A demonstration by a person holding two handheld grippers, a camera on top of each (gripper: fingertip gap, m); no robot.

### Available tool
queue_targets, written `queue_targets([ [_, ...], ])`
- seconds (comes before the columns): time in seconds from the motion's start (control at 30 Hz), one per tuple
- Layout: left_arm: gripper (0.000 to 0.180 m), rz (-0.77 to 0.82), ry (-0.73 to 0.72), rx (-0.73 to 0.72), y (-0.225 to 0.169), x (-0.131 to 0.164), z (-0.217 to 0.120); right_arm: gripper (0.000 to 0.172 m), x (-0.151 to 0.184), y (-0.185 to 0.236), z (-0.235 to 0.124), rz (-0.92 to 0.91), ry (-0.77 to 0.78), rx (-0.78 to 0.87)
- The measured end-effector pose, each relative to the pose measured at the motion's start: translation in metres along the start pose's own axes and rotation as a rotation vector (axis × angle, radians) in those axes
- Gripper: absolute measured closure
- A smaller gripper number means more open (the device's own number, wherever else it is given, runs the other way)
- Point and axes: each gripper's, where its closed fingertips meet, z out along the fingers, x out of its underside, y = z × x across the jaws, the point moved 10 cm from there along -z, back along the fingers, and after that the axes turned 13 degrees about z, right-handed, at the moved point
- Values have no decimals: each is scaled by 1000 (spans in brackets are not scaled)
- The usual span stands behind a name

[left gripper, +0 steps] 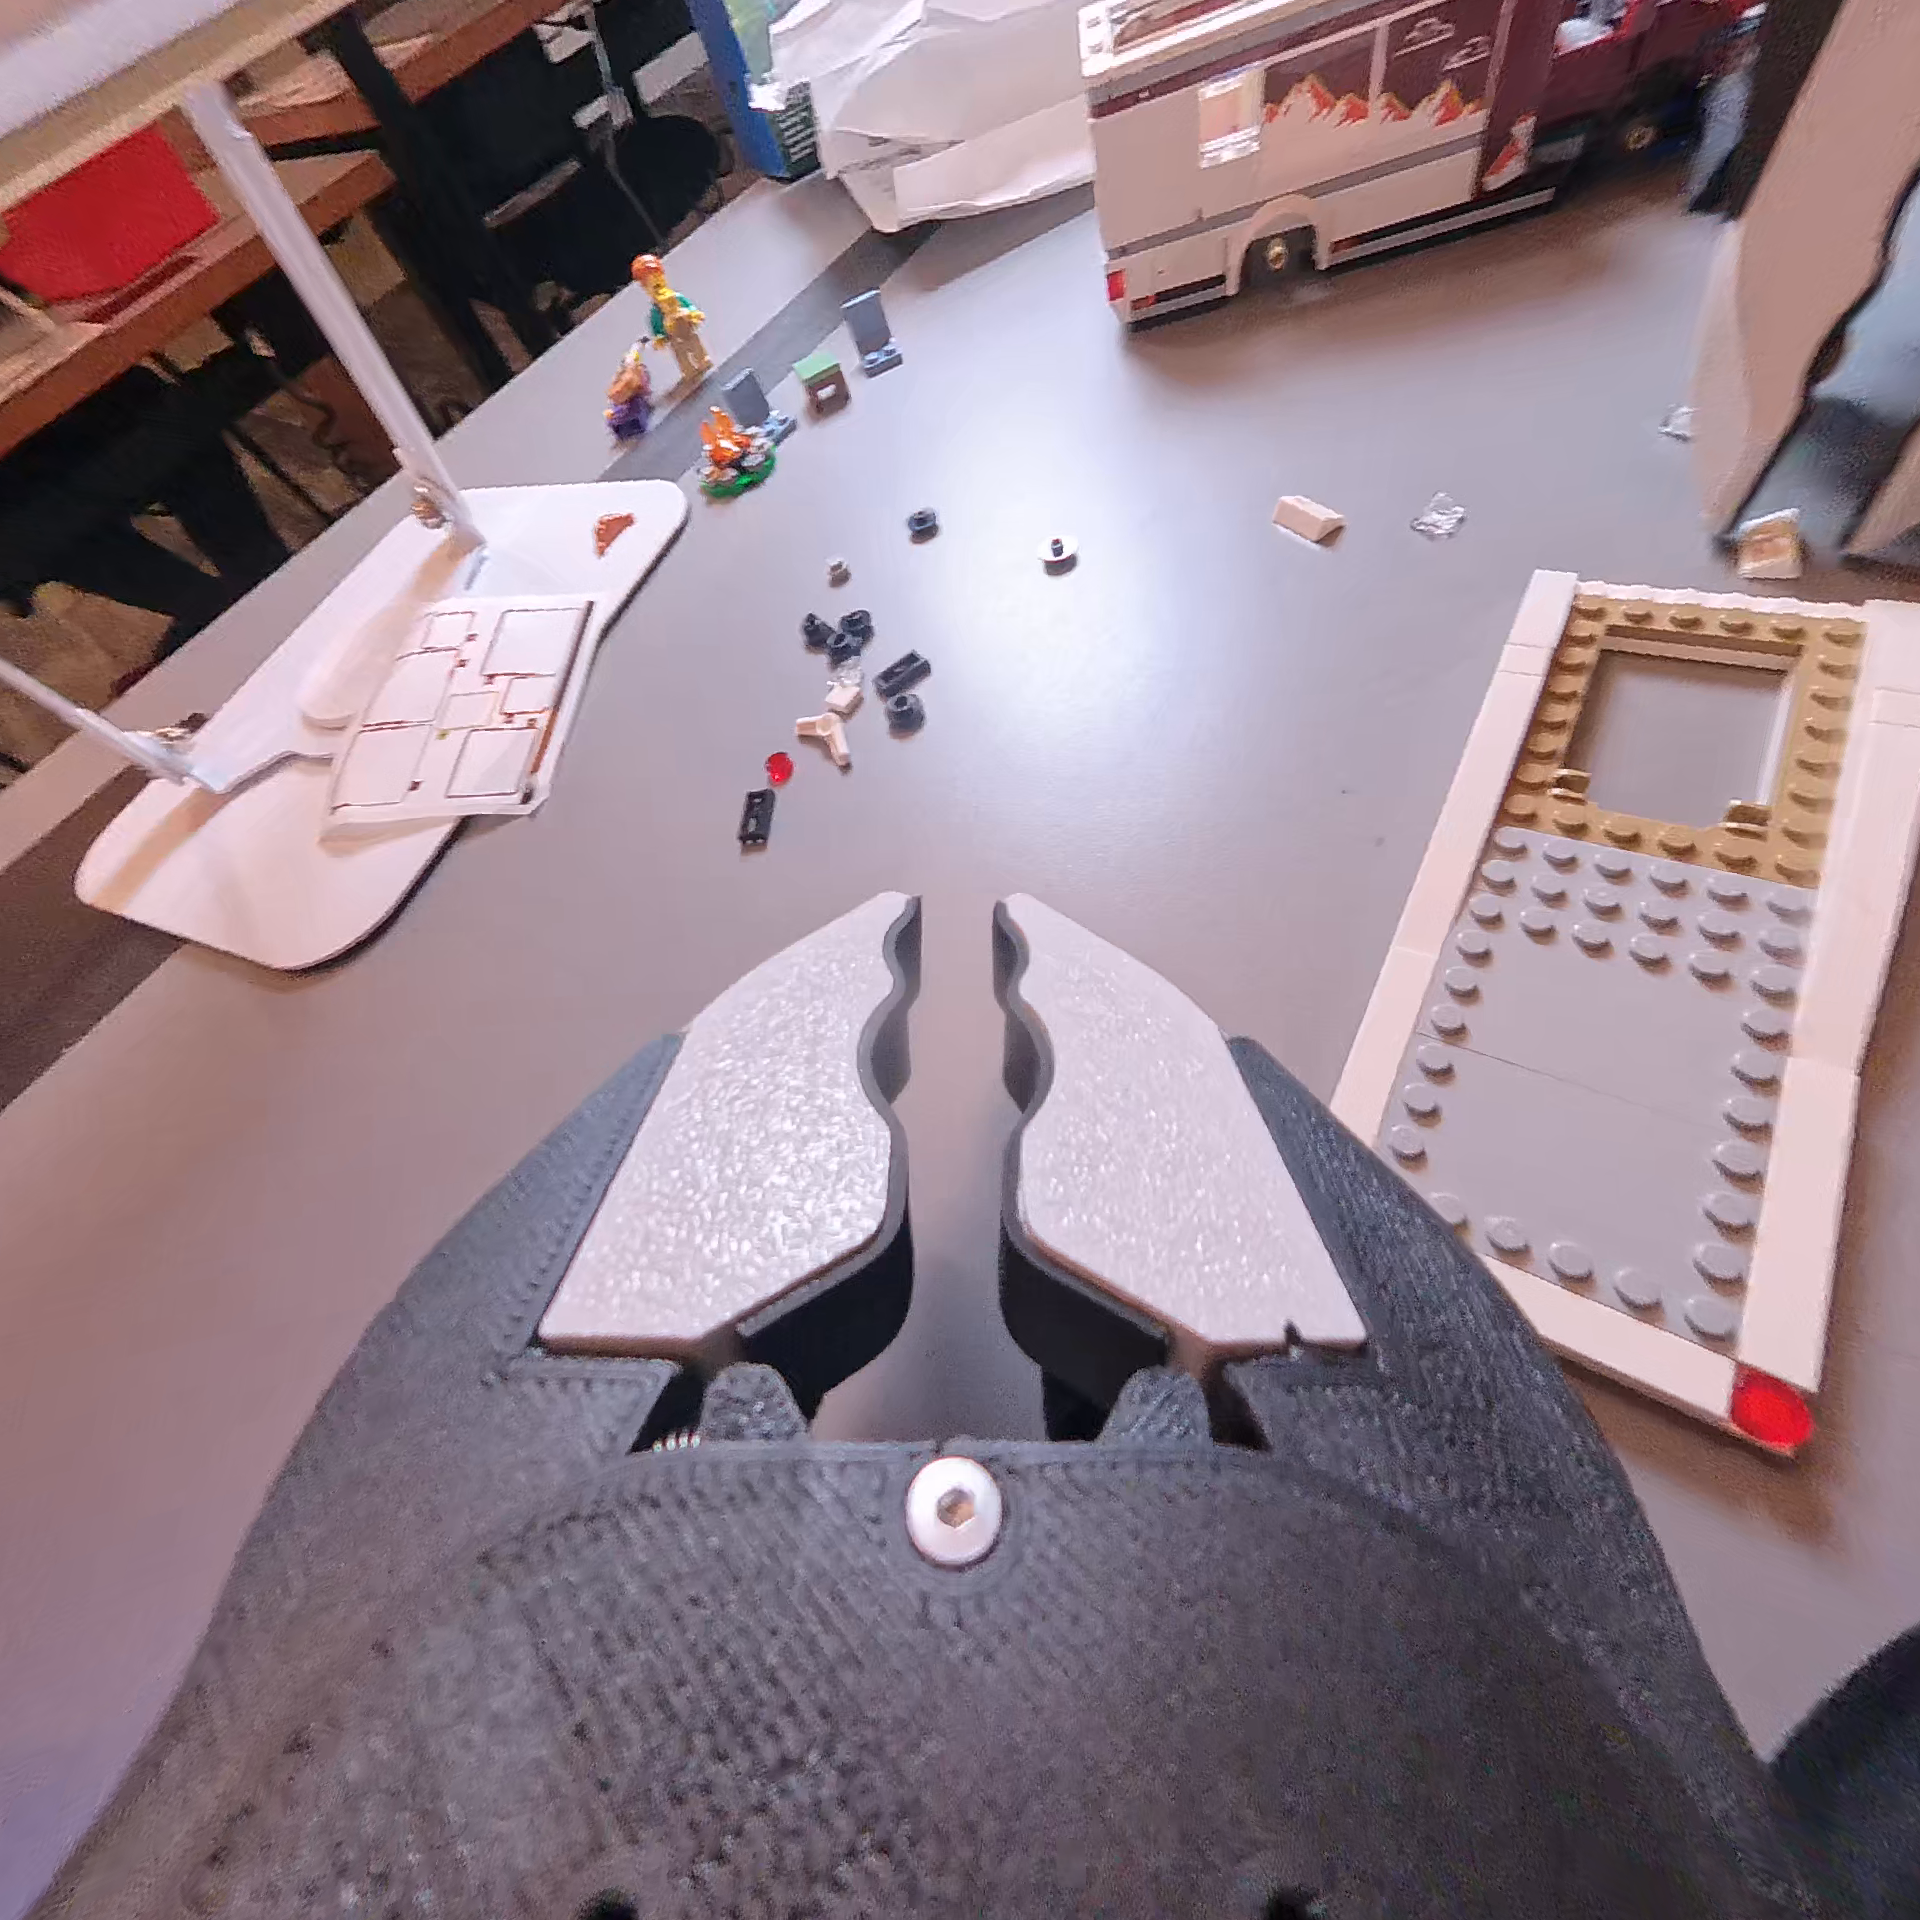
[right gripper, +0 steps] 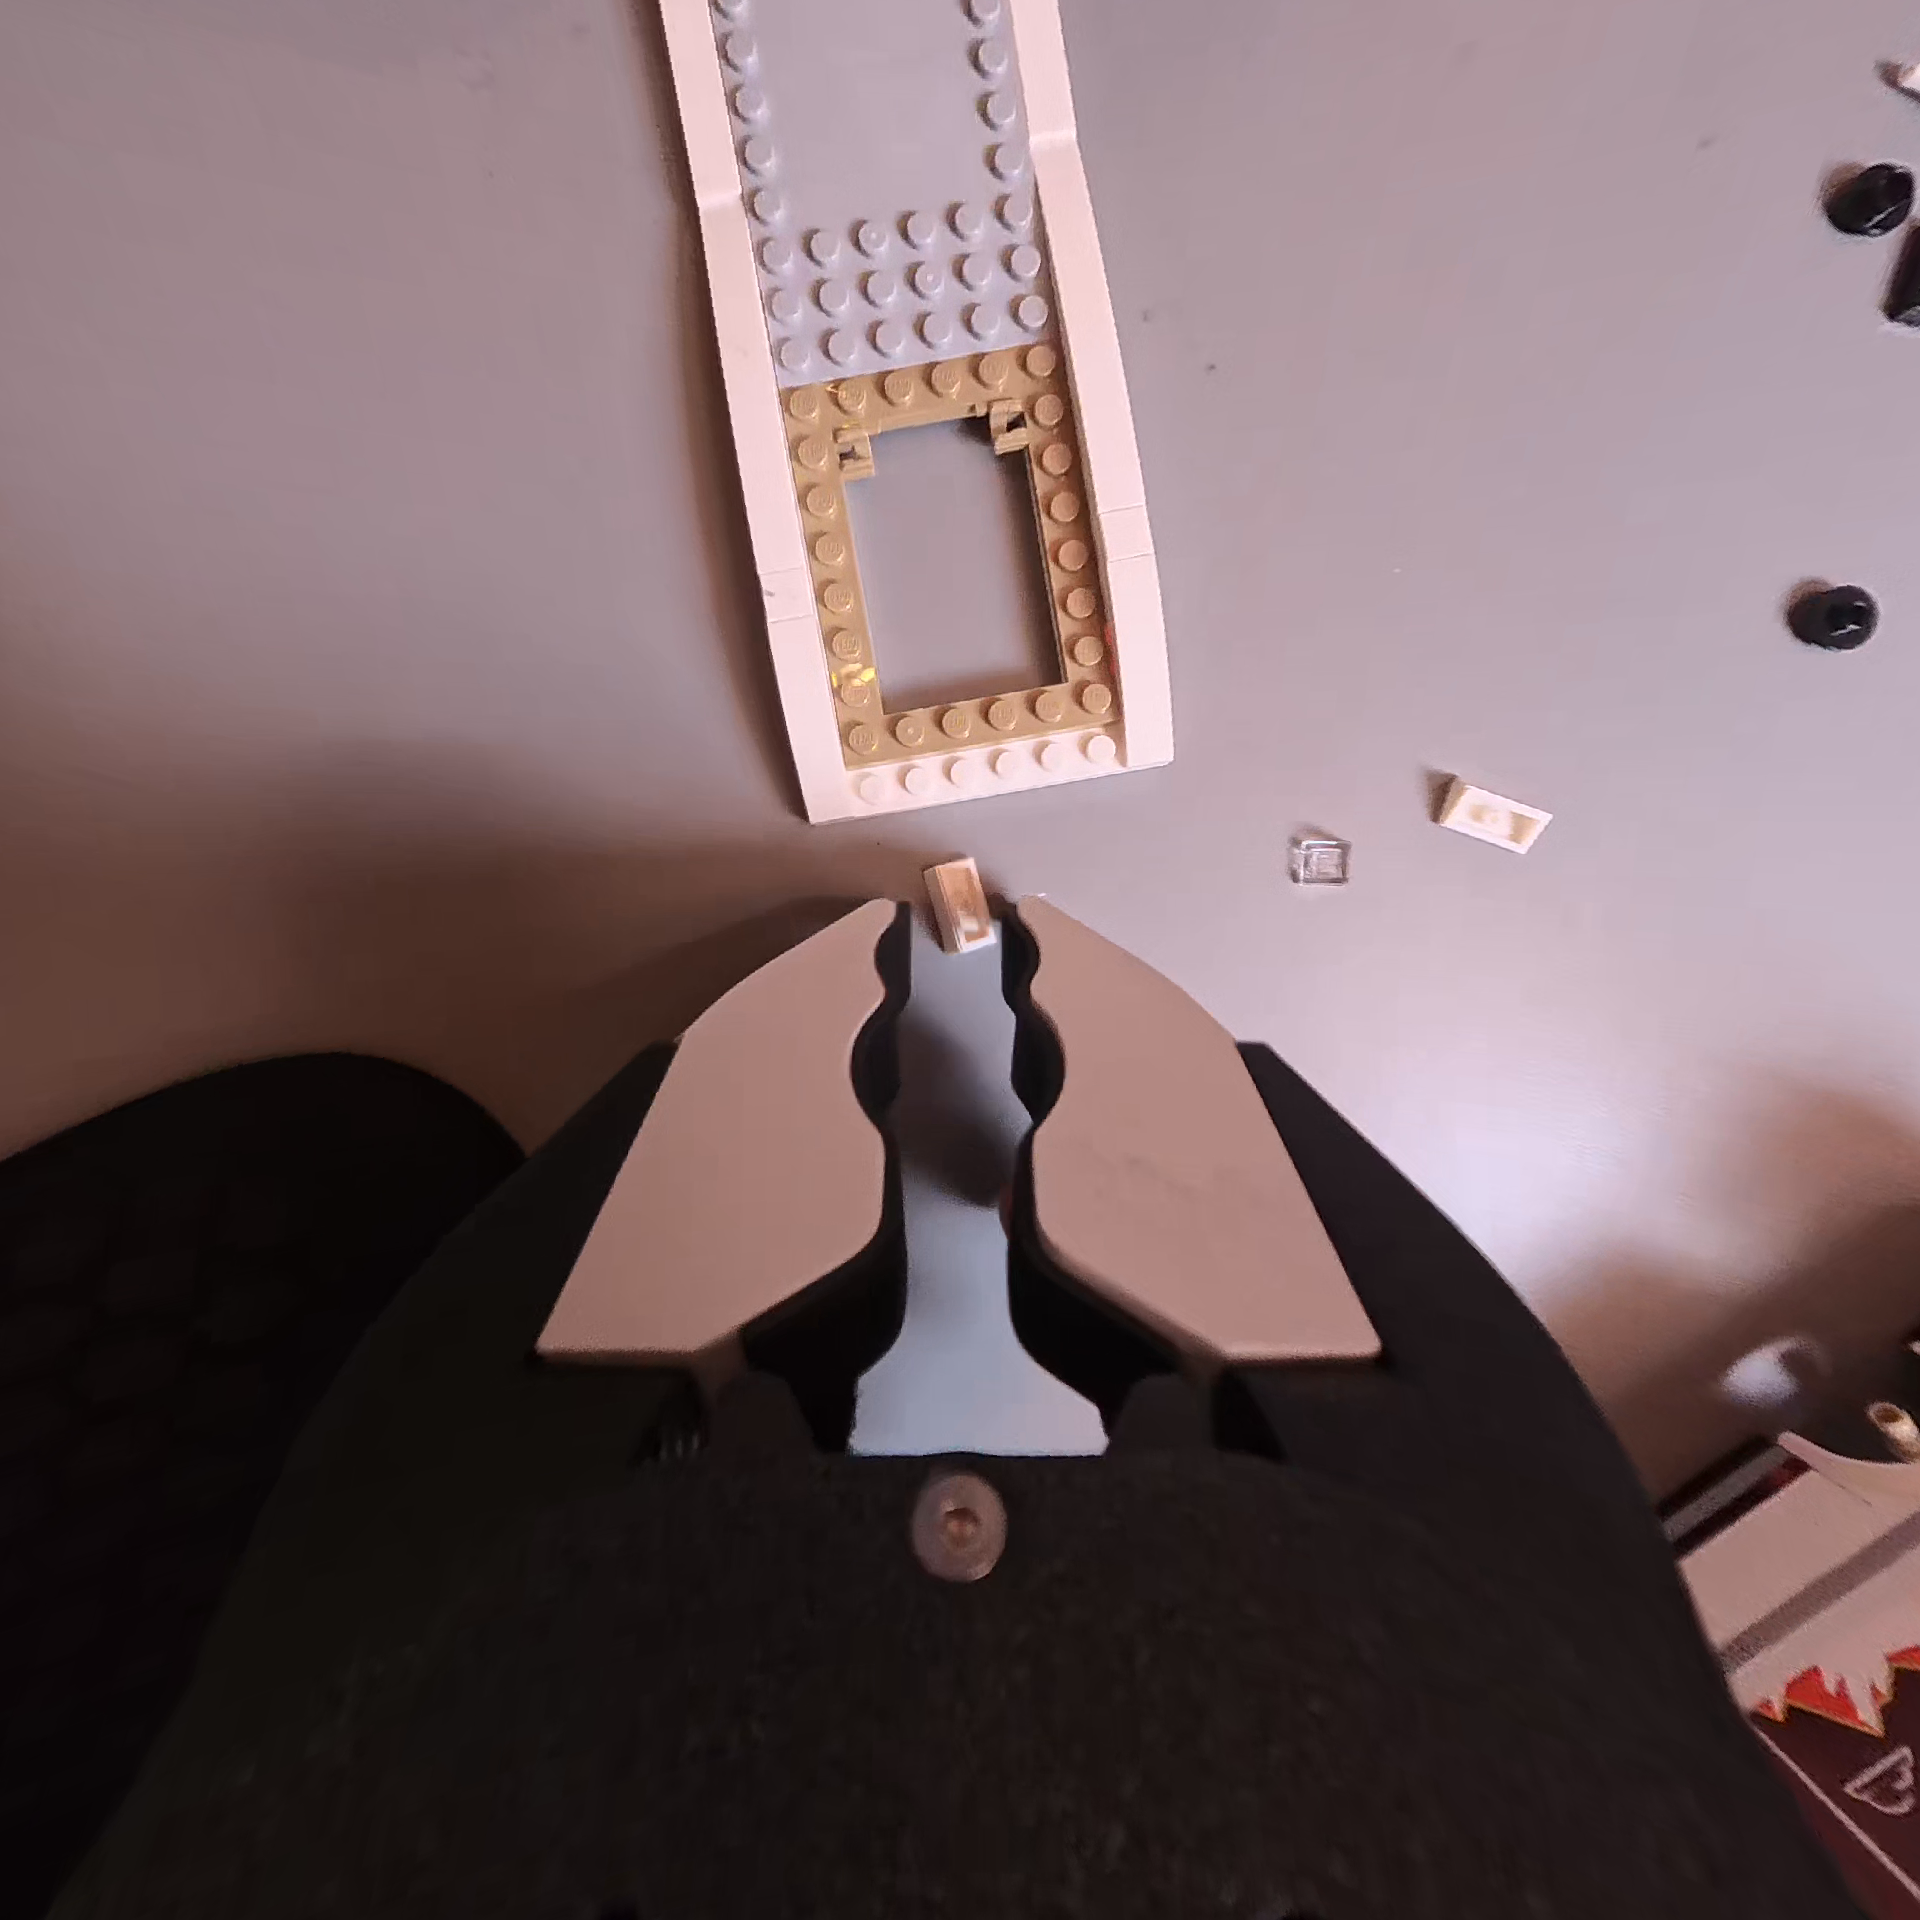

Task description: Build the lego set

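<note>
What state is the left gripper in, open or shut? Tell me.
Open. The left gripper has its two fingers slightly apart; bare grey table shows through the narrow gap, with nothing between them.

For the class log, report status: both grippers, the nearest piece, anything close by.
Left gripper open, bare, above grey table. Right gripper open around small cream brick, gap on one side. Studded plate just ahead.
</note>
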Motion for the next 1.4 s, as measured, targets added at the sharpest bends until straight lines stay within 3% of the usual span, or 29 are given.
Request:
queue_targets([
  [0.27, 164, 7, -115, 122, -4, -7, -6, 164, 1, -4, -4, 29, -37, -30],
  [0.47, 164, 63, -237, 209, -21, -21, -8, 164, -21, -5, -19, 115, -376, -112],
  [0.7, 163, 36, -410, 318, -30, -32, -17, 164, -58, -4, -3, 254, -672, -310],
  [0.97, 160, 54, -522, 352, -35, -42, -26, 164, -70, -2, 17, 378, -667, -564],
  [1.4, 163, 58, -544, 375, -38, -45, -27, 165, -66, 2, 18, 396, -625, -616],
])
